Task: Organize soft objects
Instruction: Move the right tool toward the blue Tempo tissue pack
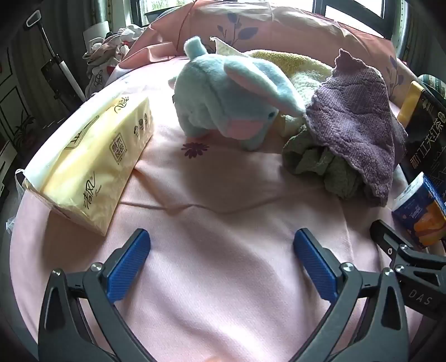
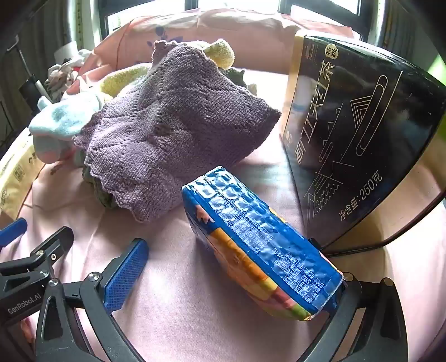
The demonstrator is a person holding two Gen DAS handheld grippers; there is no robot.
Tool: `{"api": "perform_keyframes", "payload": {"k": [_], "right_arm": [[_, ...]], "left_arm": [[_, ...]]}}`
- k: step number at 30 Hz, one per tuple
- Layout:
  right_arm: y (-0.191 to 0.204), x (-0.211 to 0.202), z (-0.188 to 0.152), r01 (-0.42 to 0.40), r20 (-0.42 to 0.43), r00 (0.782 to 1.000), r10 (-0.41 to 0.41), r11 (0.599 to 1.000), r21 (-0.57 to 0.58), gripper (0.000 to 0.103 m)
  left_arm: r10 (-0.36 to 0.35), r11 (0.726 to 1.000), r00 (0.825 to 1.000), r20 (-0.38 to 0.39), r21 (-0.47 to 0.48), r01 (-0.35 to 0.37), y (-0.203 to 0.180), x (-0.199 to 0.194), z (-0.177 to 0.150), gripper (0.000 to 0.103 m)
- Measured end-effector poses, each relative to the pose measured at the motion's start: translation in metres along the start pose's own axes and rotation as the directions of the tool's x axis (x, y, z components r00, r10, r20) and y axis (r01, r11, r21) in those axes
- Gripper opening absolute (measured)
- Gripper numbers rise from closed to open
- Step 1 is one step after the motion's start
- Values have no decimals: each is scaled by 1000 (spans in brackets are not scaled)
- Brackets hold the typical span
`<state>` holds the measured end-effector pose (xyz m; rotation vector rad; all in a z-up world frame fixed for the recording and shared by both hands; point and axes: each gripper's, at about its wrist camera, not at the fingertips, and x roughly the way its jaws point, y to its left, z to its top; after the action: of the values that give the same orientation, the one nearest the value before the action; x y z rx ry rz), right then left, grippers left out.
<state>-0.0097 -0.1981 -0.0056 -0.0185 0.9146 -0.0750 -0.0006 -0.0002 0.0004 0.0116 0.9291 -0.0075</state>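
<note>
On the far left of the pink bed sheet, a yellow tissue pack is lying flat, angled away toward the upper right. The left claw is tilting steeply downward over bare sheet, its blue pads standing wide apart with nothing between them; it is touching none of the soft things.

Further right and farther back, a pale blue plush elephant is standing with its pink-lined ear drooping toward a heap of cloths. In that heap, a purple knitted cloth is draping over a crumpled green cloth, and a yellow towel is lying behind them against the pink flowered pillow.

The right claw is sitting just beside the left one, likewise pointing steeply down at the bed. Its left blue pad is showing well clear of a blue and orange packet, which is lying lengthwise in the wide gap between the jaws; the other pad is hidden behind the packet's near end, so I cannot tell whether it is touching there. The knitted cloth is lying just beyond the packet's far end.

At the far right, a tall black tea box with gold line art is standing upright close beside the packet.
</note>
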Motion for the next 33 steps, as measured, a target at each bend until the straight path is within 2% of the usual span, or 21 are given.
{"api": "perform_keyframes", "payload": {"k": [3, 13, 24, 28, 31, 33], "right_arm": [[0, 0, 0, -1, 0, 1000, 1, 1000, 1, 103], [0, 0, 0, -1, 1, 1000, 1, 1000, 0, 103], [0, 0, -1, -1, 1, 1000, 1, 1000, 1, 103], [0, 0, -1, -1, 1, 1000, 1, 1000, 1, 103], [0, 0, 0, 0, 0, 1000, 0, 1000, 0, 103], [0, -1, 0, 4, 0, 1000, -4, 1000, -3, 103]], "left_arm": [[4, 1000, 999, -38, 0, -4, -1, 1, 3, 102], [-7, 1000, 1000, -28, -4, 7, -2, 4, -1, 102], [-37, 999, 997, -73, -21, 36, 5, 4, 7, 101], [-41, 991, 999, -27, -131, 37, 19, -7, 7, 90], [-62, 983, 998, 31, -171, 66, 27, -18, 10, 90], [-47, 983, 997, 67, -174, 58, 30, -23, 15, 90]]}}
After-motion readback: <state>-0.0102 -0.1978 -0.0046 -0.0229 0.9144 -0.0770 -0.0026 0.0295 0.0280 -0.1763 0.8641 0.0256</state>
